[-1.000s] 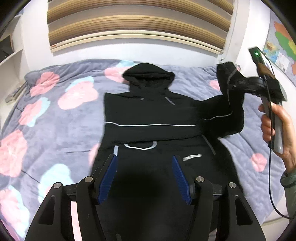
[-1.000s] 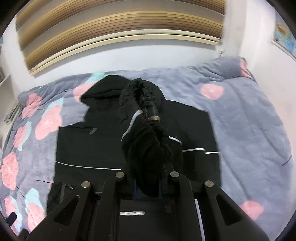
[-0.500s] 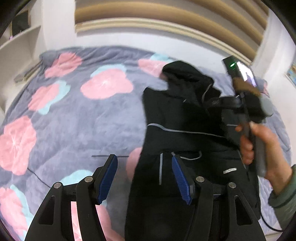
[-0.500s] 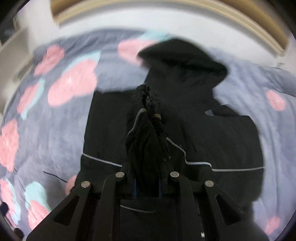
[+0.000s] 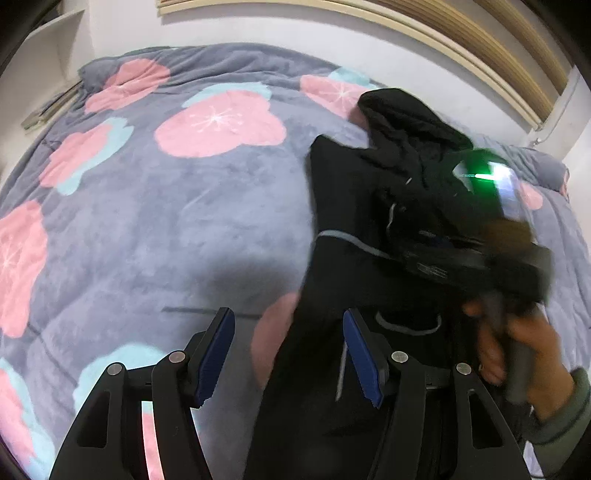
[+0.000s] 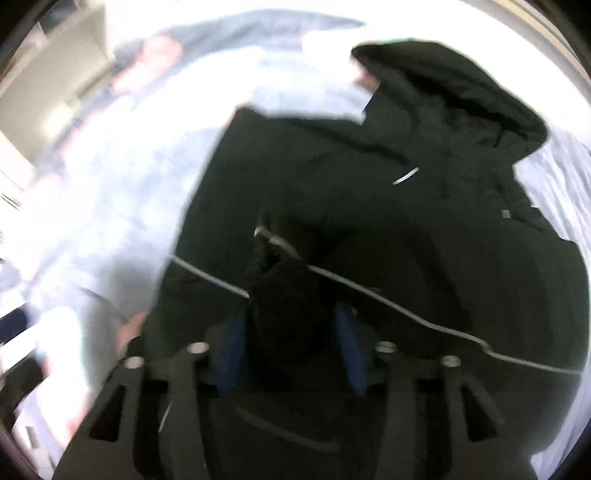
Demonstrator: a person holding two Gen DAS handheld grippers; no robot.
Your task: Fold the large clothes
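A black hoodie (image 5: 369, 229) is laid on a grey blanket (image 5: 147, 206) printed with pink flowers, its hood (image 5: 402, 118) pointed toward the white wall (image 5: 295, 33). The left gripper (image 5: 288, 354) is held above the hoodie's left edge, blue pads (image 5: 218, 354) spread apart, nothing clamped; one pad is seen over blanket, the other over black cloth. The right gripper (image 6: 291, 350) is pointed down over the hoodie's chest, across the thin pale stripe (image 6: 406, 314). Its jaws have just been opening, and a bunched sleeve (image 6: 284, 295) is seen between the parted blue pads (image 6: 347, 350); the pads appear clear of the cloth, though the right wrist view is blurred and overexposed, so contact cannot be ruled out. In the left wrist view the right gripper's body, with a green light (image 5: 480, 175), is seen over the hoodie's middle, gripped by a hand (image 5: 517, 354) in a grey-green sleeve cuff (image 5: 565, 421).
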